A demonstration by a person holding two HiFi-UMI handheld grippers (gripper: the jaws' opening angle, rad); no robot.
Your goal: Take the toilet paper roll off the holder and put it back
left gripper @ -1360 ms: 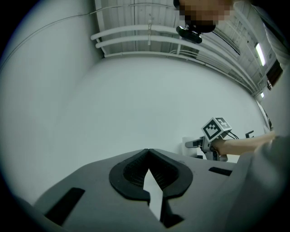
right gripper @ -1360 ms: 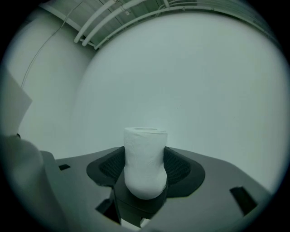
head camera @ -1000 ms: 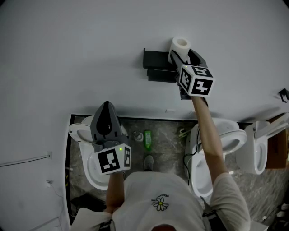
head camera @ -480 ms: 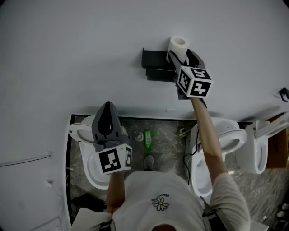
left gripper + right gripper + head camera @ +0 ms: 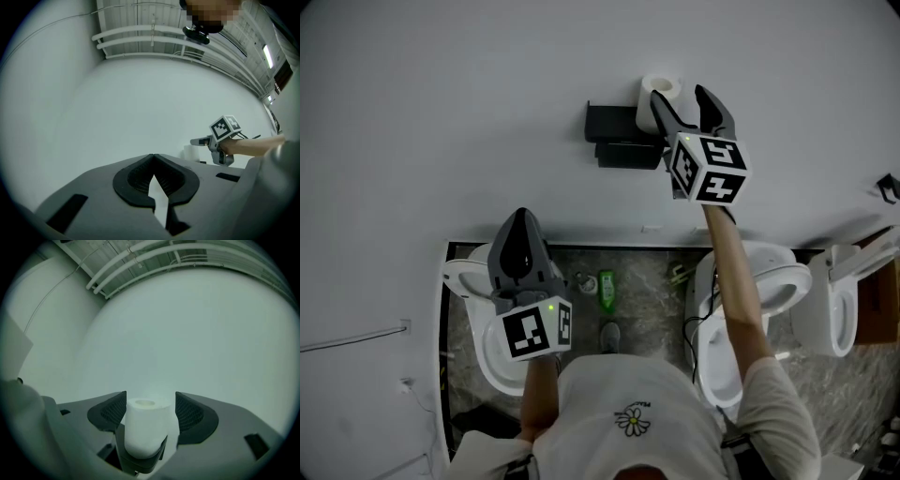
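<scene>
The toilet paper roll (image 5: 144,427) stands upright in the black wall holder (image 5: 616,124), between the jaws of the right gripper (image 5: 680,96). Those jaws have just been opening and now stand spread. The left gripper (image 5: 521,225) hangs lower, its jaws pressed together on nothing.

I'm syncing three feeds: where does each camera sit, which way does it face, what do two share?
Head view: on the person's head, looking steeply down past shirt and forearms at left gripper and right gripper.
Left gripper view: rides the left gripper, faces the white wall along shut jaws; right gripper at right.
Right gripper view: rides the right gripper, faces the toilet paper roll between jaws that have just been opening.
Shared: head and right gripper views show the roll on its holder.
</scene>
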